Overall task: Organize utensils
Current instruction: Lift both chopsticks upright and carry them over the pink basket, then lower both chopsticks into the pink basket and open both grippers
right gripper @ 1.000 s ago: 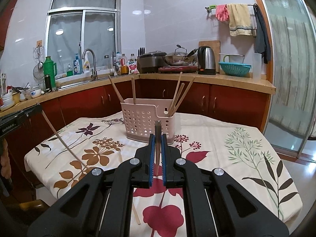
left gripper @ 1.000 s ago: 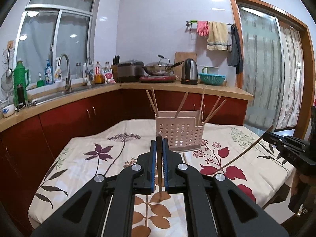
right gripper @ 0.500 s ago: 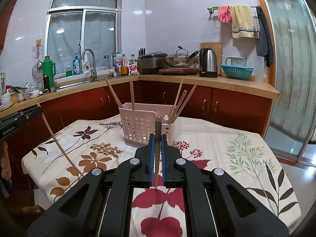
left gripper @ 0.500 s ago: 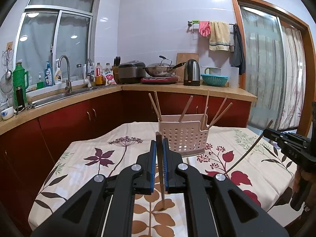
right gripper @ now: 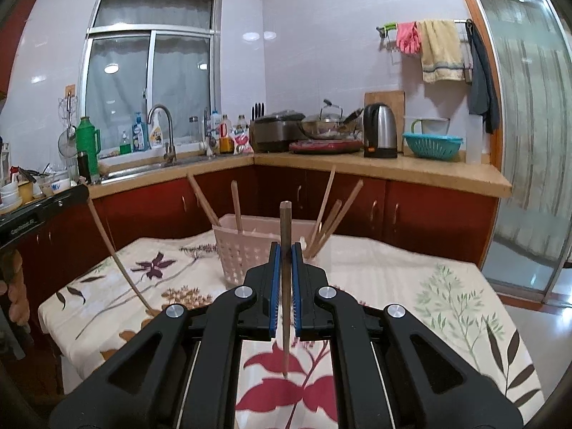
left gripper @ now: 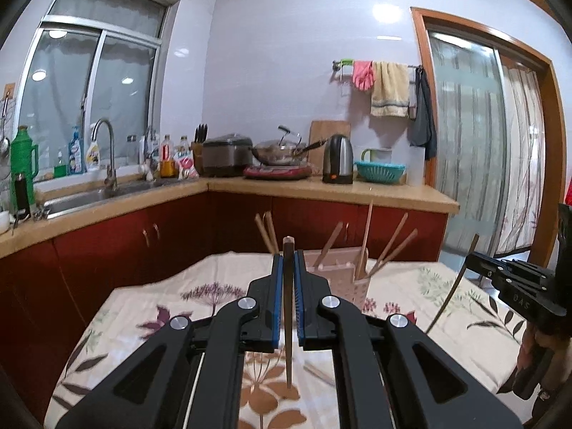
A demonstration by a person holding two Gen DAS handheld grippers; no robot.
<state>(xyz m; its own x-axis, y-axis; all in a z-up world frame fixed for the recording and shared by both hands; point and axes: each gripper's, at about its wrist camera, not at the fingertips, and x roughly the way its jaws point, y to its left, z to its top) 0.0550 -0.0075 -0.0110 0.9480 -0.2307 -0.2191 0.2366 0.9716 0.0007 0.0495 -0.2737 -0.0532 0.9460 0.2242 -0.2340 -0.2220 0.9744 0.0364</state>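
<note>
- Both grippers have lifted since a second ago: each chopstick now hangs clear of the tablecloth, and the basket sits lower in both wrist views.
- My left gripper (left gripper: 287,250) is clamped on a dark chopstick (left gripper: 288,307), held nearly upright with its blunt end above the fingertips and its tip pointing down at 6 o'clock over the tablecloth (left gripper: 143,307).
- My right gripper (right gripper: 285,248) is likewise closed around a second chopstick (right gripper: 285,286), also upright with its tip hanging free.
- From the right wrist, the pink basket (right gripper: 243,250) stands at 12 o'clock just beyond the fingertips, on the table, with several chopsticks already leaning inside.
- From the left wrist, the same basket (left gripper: 343,279) sits at about 1 o'clock, partly hidden by the fingers.
- I judge this to be the carry step, pickup done and drop-off not yet begun.
- Next, each tip needs to be brought over the basket's open rim, then lowered inside before the jaws release.
- One loose chopstick (left gripper: 318,371) appears to remain on the cloth at 5 o'clock in the left view.
</note>
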